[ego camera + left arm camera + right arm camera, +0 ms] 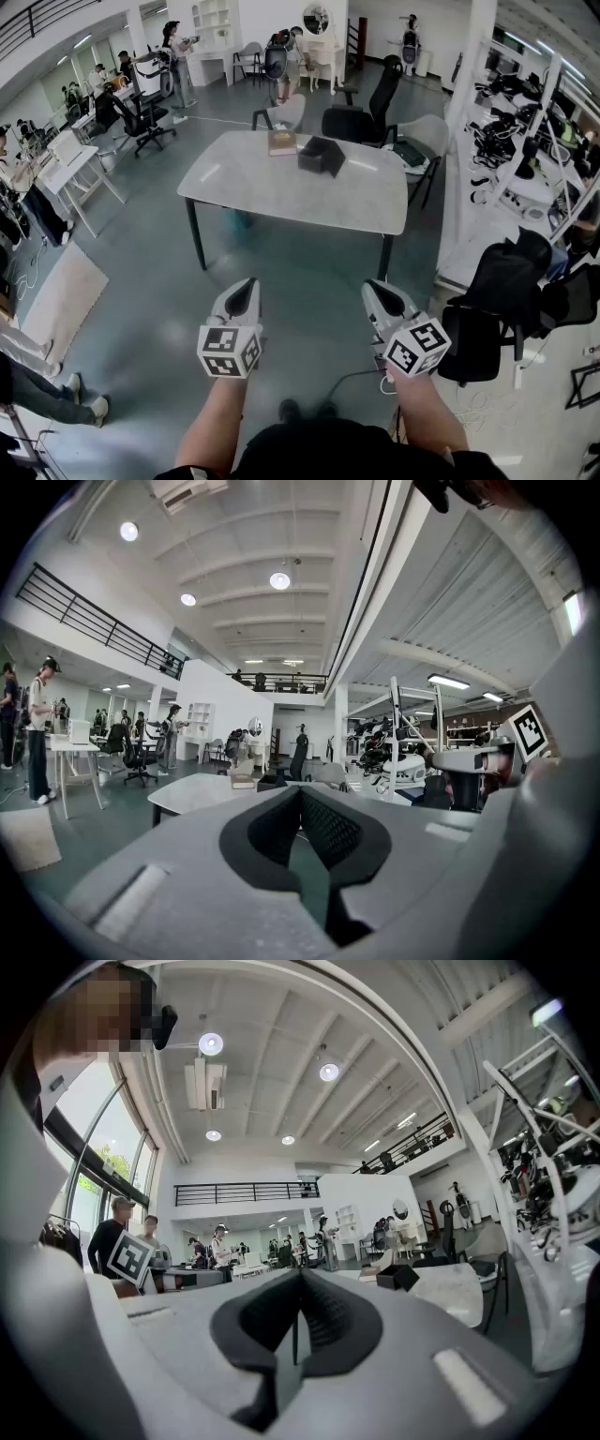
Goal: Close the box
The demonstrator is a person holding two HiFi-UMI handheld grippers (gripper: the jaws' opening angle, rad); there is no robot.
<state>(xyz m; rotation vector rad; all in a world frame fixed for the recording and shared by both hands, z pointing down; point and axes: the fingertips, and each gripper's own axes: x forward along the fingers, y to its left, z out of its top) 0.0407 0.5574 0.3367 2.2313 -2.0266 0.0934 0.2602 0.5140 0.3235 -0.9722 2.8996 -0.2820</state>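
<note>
Standing off from box (321,155), head view; left hand-held gripper (247,286), right hand-held gripper (377,289) closed, empty, own views.

The head camera looks from above, forward and steeply down, past the left gripper (247,283) and the right gripper (375,287) to the pale grey rectangular table (272,192), which stands well apart from them. Each gripper camera sits close behind its own jaws and looks about level along them toward that same far table. All three views share this table and the small black box (321,155) on it.
</note>
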